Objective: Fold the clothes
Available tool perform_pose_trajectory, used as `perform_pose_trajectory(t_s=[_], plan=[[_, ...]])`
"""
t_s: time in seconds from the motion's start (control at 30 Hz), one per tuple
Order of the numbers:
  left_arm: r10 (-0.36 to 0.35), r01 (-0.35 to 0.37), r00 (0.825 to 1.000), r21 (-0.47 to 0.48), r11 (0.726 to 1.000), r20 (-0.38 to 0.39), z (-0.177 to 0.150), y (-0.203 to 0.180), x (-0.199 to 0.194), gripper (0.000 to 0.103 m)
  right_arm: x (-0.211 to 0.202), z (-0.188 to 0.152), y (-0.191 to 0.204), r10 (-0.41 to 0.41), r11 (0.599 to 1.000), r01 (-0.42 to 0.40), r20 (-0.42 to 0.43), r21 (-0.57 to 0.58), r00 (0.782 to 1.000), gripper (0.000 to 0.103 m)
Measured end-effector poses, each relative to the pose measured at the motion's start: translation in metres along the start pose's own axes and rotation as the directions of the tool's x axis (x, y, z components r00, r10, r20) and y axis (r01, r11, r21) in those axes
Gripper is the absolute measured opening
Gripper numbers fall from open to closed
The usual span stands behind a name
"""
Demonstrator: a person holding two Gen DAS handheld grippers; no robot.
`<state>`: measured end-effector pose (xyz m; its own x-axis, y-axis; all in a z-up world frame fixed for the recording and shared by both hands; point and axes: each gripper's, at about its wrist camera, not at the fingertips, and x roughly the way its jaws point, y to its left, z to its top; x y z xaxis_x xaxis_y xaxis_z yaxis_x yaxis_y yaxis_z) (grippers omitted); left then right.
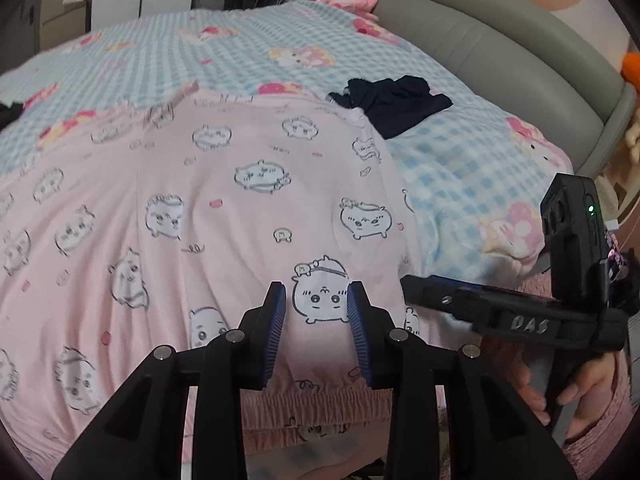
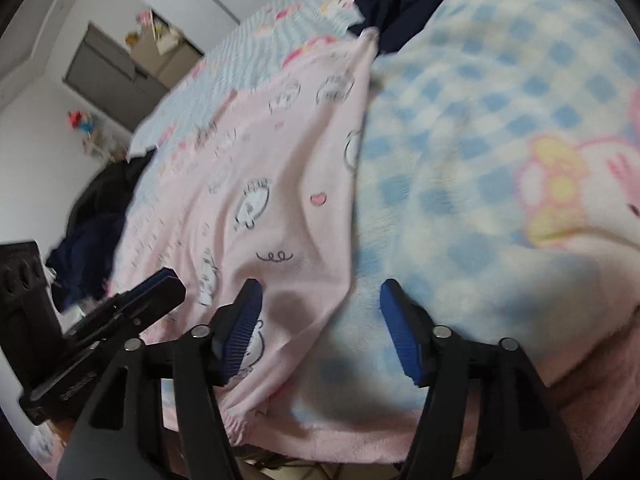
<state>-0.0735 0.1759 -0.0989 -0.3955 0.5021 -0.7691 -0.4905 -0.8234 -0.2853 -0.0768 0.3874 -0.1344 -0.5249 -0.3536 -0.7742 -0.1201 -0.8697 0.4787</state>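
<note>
I see the pink printed pajama garment [image 1: 224, 208] spread flat on the checked blanket [image 1: 472, 168] on the bed. Left tool [image 1: 317, 300] apart over its elastic hem, nothing gripped. Right tool [image 2: 320, 312] apart, straddling garment edge, empty.

Blue checked bedspread [image 1: 460, 168], grey padded headboard [image 1: 500, 52], white walls [image 2: 36, 152].

Pyjama trousers [image 1: 224, 200] on blanket [image 1: 472, 160]
</note>
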Motion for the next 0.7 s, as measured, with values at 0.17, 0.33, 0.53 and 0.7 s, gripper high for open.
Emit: perform_pose_trajectory(t_s=[0.17, 0.33, 0.53, 0.7], plan=[[0.000, 0.000, 1.000, -0.009, 1.000, -0.025, -0.006, -0.004, 0.012, 0.034, 0.010, 0.000, 0.014, -0.034, 0.995, 0.032, -0.011, -0.096, 0.999, 0.029], [-0.002, 0.002, 0.999, -0.007, 1.000, -0.051, -0.009, -0.001, 0.018, 0.038, -0.018, -0.009, 0.031, -0.049, 0.983, 0.065, 0.090, -0.174, 0.995, 0.005], [0.014, -0.015, 0.998, -0.011, 1.000, -0.064, -0.014, 0.002, 0.025, 0.039, -0.032, -0.022, 0.015, -0.191, 0.968, 0.200, 0.075, -0.154, 0.979, 0.003], [-0.008, 0.008, 1.000, -0.003, 1.000, 0.001, -0.008, -0.005, 0.009, 0.040, -0.039, -0.016, 0.006, -0.215, 0.971, 0.224, 0.113, -0.080, 0.970, 0.003]])
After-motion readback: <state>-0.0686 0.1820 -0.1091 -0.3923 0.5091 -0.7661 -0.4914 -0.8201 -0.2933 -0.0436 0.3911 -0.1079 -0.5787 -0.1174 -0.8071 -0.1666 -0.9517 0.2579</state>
